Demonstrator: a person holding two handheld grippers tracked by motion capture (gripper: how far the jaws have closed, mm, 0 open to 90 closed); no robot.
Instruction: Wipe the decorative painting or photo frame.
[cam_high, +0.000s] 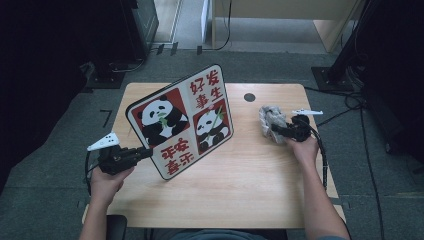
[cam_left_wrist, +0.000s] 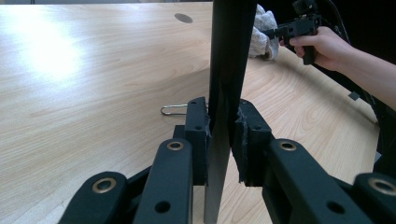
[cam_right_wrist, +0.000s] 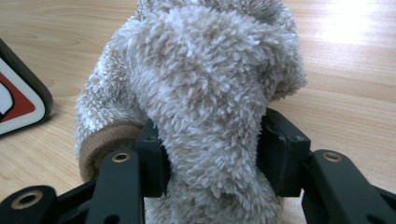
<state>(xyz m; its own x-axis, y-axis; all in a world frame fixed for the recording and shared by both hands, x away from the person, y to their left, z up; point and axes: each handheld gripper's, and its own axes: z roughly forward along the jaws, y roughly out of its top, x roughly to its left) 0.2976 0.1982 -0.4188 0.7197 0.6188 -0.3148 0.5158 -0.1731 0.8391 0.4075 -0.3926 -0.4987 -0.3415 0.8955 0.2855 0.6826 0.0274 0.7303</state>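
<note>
gripping the panda board (cam_high: 182, 120) by its edge, the left gripper (cam_high: 145, 152) held it tilted above the table (cam_high: 260, 190) — best kept steady — while the right gripper (cam_high: 275, 129) squeezed the fluffy cloth (cam_high: 270, 120), ready for gentle wiping.

The table (cam_high: 260, 175) is pale wood with a smooth, faintly shiny finish. The board (cam_high: 182, 120) looks glossy printed on its face, dark matt behind. The cloth (cam_right_wrist: 205, 93) is fluffy grey-beige fleece. The jaws are matt black plastic.
</note>
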